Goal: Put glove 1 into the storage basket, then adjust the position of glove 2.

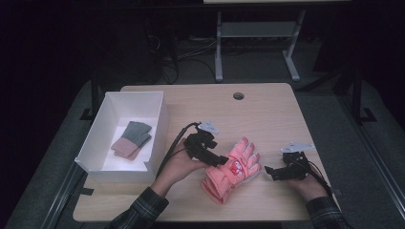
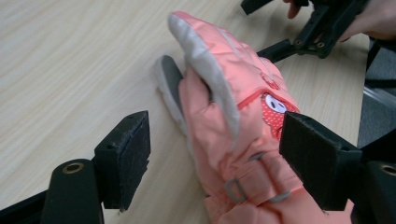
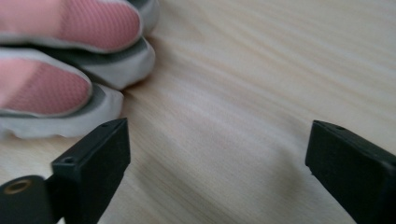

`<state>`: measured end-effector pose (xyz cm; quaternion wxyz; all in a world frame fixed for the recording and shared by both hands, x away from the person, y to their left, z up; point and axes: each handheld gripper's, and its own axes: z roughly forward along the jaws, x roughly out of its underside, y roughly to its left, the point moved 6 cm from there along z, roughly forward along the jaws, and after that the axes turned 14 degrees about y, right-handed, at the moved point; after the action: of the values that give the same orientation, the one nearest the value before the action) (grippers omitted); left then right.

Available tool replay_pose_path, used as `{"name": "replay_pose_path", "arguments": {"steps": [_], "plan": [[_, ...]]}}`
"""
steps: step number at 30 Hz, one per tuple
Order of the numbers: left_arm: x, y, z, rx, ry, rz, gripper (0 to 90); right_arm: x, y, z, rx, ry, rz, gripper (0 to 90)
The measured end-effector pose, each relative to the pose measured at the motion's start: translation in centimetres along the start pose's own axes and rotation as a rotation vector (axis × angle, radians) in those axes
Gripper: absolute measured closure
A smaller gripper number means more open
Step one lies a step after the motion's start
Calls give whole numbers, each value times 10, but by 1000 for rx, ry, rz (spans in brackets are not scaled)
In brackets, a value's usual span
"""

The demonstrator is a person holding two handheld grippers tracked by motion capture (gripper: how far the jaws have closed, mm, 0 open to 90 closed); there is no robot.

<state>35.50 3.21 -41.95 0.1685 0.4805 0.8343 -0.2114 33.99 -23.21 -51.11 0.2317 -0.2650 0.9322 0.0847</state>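
A salmon-pink winter glove (image 1: 234, 169) lies on the wooden table (image 1: 267, 119), fingers pointing away, apparently on top of a second one. My left gripper (image 1: 223, 160) is at its left side. In the left gripper view the left gripper (image 2: 217, 130) is open with the glove (image 2: 224, 79) between its jaws; the right jaw is against the cuff side and the left jaw stands apart. My right gripper (image 1: 268, 171) is open just right of the glove, low over bare wood. In the right gripper view, the glove's fingertips (image 3: 70, 28) lie left of and beyond the right gripper (image 3: 219, 135).
A white open box (image 1: 162, 119) stands at the table's left, holding a folded grey and pink fabric item (image 1: 132, 139). A cable hole (image 1: 238, 96) sits near the far edge. The right gripper's frame (image 2: 322, 28) appears beyond the glove in the left gripper view.
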Motion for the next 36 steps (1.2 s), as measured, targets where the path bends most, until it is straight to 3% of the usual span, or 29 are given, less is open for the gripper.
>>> {"name": "replay_pose_path", "arguments": {"steps": [2,7,11,13,14,26,36], "plan": [[2,5,-3,-7,-6,1,233,-2,0,-7,-8,-20,-3,184],[9,15,-6,-24,-23,-19,216,-4,7,-23,-70,-46,-2,552],[13,20,-8,-41,-18,-22,214,-6,17,-35,-122,-70,-27,817],[15,22,-10,-48,-15,-23,214,-8,24,-42,-154,-103,-55,898],[15,22,-10,-47,-26,-38,214,-9,26,-44,-167,-110,-55,899],[18,26,-12,-57,-27,-44,214,-21,74,-60,-323,-193,-154,899],[18,27,-11,-57,-17,-31,214,-30,99,-55,-345,-197,-209,900]]}}
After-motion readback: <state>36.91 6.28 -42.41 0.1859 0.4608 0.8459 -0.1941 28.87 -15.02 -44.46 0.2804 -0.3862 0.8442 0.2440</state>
